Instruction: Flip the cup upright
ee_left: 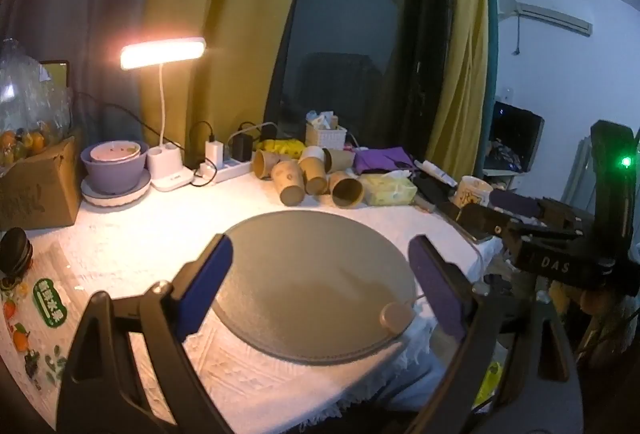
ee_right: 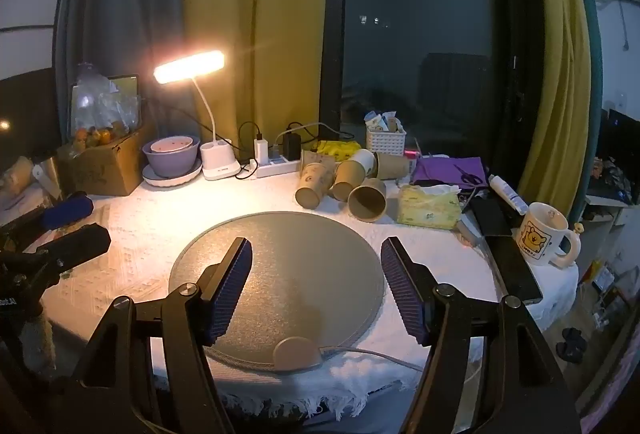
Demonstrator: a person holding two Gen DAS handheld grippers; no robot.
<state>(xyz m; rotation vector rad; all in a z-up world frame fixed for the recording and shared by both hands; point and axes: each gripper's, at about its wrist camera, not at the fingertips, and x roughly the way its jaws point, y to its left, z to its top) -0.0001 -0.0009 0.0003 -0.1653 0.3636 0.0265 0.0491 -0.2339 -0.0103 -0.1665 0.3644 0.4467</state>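
Several brown paper cups [ee_left: 316, 178] lie on their sides in a heap at the back of the white-clothed table; they also show in the right wrist view [ee_right: 348, 182]. The nearest cup [ee_right: 367, 199] points its mouth toward me. A round grey mat [ee_left: 312, 286] lies in front, also in the right wrist view [ee_right: 280, 274]. My left gripper [ee_left: 320, 286] is open and empty above the mat. My right gripper [ee_right: 316, 286] is open and empty above the mat; it shows from the side at the right of the left wrist view [ee_left: 516, 214].
A lit desk lamp [ee_right: 188, 66], a purple bowl stack [ee_right: 172, 158], a power strip [ee_right: 276, 166], a cardboard box [ee_right: 100, 166], a tissue pack [ee_right: 430, 208], a white basket [ee_right: 386, 140], a cartoon mug [ee_right: 542, 234] and dark phones [ee_right: 508, 246] ring the mat. A small round puck [ee_right: 296, 352] with a cable sits at the mat's near edge.
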